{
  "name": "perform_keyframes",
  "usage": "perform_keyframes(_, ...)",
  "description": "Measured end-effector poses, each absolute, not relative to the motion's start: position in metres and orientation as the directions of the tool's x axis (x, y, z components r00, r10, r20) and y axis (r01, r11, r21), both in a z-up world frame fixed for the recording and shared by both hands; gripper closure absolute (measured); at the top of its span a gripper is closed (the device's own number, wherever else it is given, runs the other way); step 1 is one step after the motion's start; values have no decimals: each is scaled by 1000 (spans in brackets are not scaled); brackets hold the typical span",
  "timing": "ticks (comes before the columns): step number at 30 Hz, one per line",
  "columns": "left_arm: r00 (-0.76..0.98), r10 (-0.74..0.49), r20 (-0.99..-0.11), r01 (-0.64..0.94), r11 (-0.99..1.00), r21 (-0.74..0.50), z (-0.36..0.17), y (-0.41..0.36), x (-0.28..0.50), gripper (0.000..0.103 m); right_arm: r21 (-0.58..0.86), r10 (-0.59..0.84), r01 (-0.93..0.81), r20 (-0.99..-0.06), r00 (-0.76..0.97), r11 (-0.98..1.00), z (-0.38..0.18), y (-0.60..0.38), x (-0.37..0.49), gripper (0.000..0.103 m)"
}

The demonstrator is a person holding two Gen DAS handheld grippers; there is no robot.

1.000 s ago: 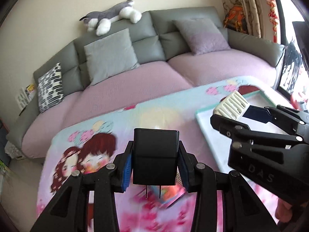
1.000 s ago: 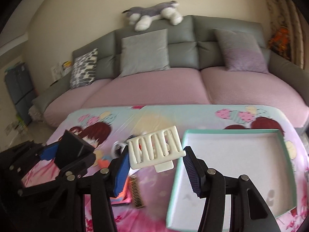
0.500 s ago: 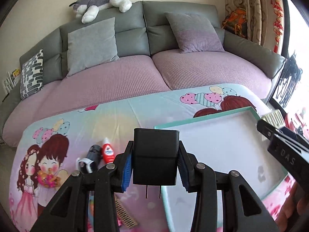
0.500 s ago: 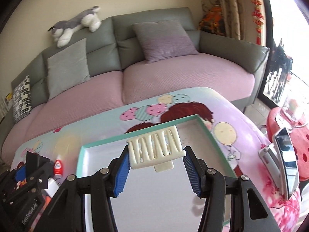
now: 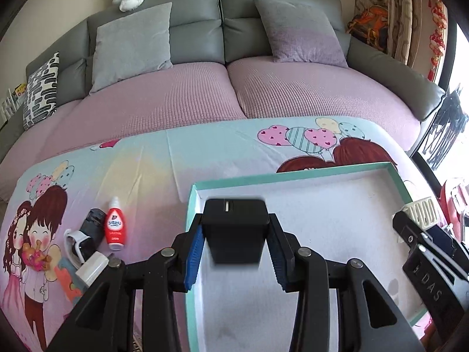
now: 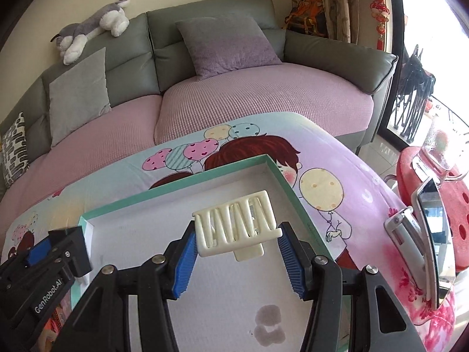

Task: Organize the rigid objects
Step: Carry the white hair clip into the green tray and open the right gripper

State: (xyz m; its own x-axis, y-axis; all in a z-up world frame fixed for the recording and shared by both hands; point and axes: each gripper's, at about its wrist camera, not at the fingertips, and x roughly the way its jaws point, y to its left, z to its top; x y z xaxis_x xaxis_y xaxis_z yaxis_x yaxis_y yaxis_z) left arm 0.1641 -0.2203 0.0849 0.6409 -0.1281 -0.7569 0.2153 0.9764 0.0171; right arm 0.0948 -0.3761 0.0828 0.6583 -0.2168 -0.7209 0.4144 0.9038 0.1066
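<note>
Left wrist view: black plastic charger block [image 5: 235, 230], pinched by left gripper [image 5: 235, 252], should be lowered flat inside shallow teal-rimmed white tray [image 5: 296, 174], clear of slatted cream plastic soap dish [image 6: 236, 226] pinched by right gripper [image 6: 236, 259].

Left wrist view: the charger [image 5: 236, 230] has a blurred lower edge, its prongs not discernible. The tray [image 5: 322, 173] has its near edge cut off by the frame. The white item [image 5: 91, 265] is partly hidden behind the left gripper [image 5: 236, 255]. The label on the red bottle [image 5: 116, 226] is too small to read.
</note>
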Motion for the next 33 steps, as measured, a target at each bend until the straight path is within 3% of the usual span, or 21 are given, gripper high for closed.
perform_keyframes(15,614,-120,-780,209,978,14,63,-228,171,60,82,-218,422,-759,614,903,64,-375,107,46)
perform_keyframes(20,617,-131,-776,192,981,-13,65,-222,171,52,97,-212,440,-771,601,893,62,-380,108,45)
perform_keyframes(28,610,-138,-780,182,983,-31,65,-217,171,52,80,-226,445,-773,593,892,61,-380,108,44)
perform_keyframes(32,611,-139,-779,174,984,-39,67,-214,172,51,61,-245,450,-770,589,891,60,-380,108,31)
perform_keyframes(33,612,-139,-778,172,984,-40,68,-213,172,45,57,-250,453,-768,589,890,60,-380,108,29)
